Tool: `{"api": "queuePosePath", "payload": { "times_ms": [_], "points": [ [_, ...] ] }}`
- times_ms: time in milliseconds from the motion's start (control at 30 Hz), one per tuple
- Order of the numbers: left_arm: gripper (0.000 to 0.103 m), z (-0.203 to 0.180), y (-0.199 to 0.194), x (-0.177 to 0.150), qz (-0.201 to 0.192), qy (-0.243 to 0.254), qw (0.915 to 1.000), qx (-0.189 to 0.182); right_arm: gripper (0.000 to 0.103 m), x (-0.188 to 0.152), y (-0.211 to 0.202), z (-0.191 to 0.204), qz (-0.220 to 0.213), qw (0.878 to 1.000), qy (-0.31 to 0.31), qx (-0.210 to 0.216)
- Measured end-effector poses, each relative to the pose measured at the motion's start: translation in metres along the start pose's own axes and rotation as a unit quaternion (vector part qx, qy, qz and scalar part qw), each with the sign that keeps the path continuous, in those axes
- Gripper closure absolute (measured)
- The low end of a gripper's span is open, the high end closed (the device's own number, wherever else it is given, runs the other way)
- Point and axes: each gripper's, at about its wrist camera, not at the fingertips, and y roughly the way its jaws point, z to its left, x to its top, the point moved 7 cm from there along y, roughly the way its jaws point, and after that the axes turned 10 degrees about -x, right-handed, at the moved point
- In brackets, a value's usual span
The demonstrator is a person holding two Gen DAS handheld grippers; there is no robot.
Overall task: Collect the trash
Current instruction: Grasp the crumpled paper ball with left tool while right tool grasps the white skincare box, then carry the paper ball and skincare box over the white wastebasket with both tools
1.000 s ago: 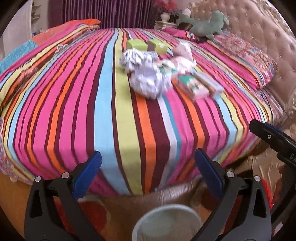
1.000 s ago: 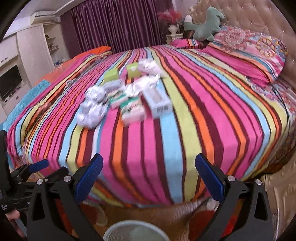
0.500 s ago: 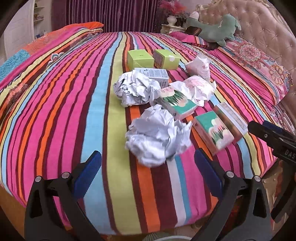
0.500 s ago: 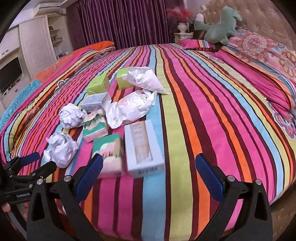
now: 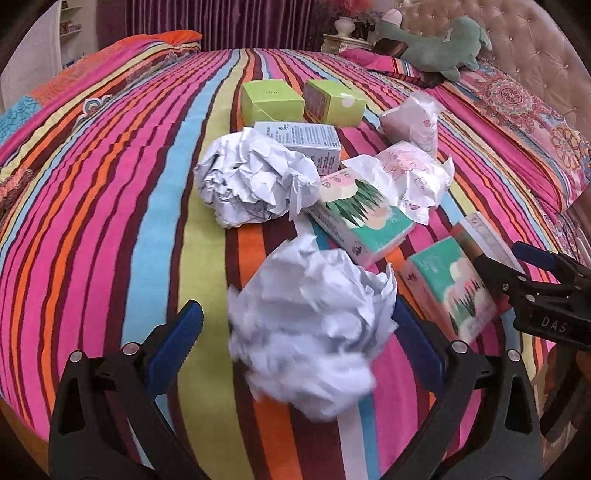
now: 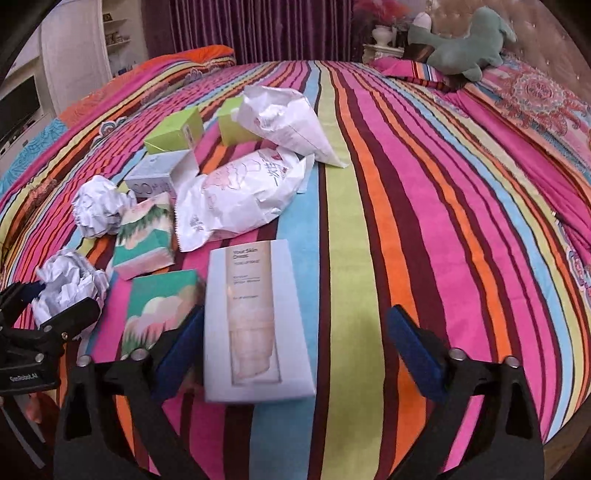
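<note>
Over bed now, left claw (image 5: 295,332) open around paper ball (image 5: 310,332), right claw (image 6: 295,339) closing, unclamped.

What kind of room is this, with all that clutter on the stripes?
Most likely a bedroom: a bed with a striped bedspread, a tufted headboard with a green plush toy by the pillows, and purple curtains behind.

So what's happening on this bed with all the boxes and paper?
A person with a gripper in each hand is clearing trash off the striped bed. The left gripper is open around a paper ball, not yet squeezing it. The right gripper, its jaws just closing a little, has a white box between them, ungripped. More boxes, wrappers and another paper ball lie beyond.
</note>
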Motion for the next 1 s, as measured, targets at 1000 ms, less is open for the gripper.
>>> {"api": "queuePosePath", "payload": {
  "times_ms": [1000],
  "points": [
    [0.038, -0.009, -0.08, -0.032, -0.011, 0.017, 0.9998, -0.005, 0.058, -0.025, -0.095, -0.02, -0.007, 0.987, 0.146, 0.061]
  ]
}}
